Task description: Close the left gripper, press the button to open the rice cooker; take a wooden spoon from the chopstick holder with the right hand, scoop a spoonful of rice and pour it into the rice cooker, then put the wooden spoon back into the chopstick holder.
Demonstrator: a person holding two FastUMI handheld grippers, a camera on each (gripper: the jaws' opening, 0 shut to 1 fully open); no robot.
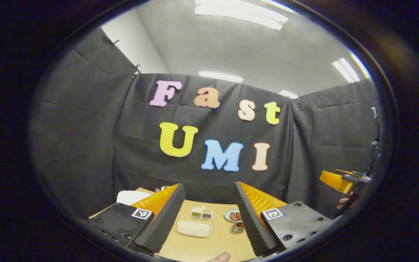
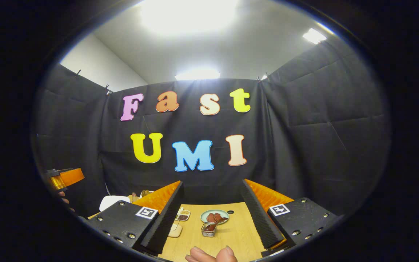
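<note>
Bench (image 1: 202,247) of pale wood stands inside black cloth walls (image 1: 86,138) under ceiling lights (image 1: 242,14). Both the left gripper (image 1: 209,214) and right gripper (image 2: 212,214) gape wide, holding nothing.

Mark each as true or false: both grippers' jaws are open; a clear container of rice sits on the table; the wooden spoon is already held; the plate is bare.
1. Both the left gripper and the right gripper have open jaws: true.
2. A clear rice container sits on the wooden table: true.
3. The right gripper holds a wooden spoon: false, its jaws hold nothing.
4. The plate is bare: false, it carries reddish-brown food.
</note>
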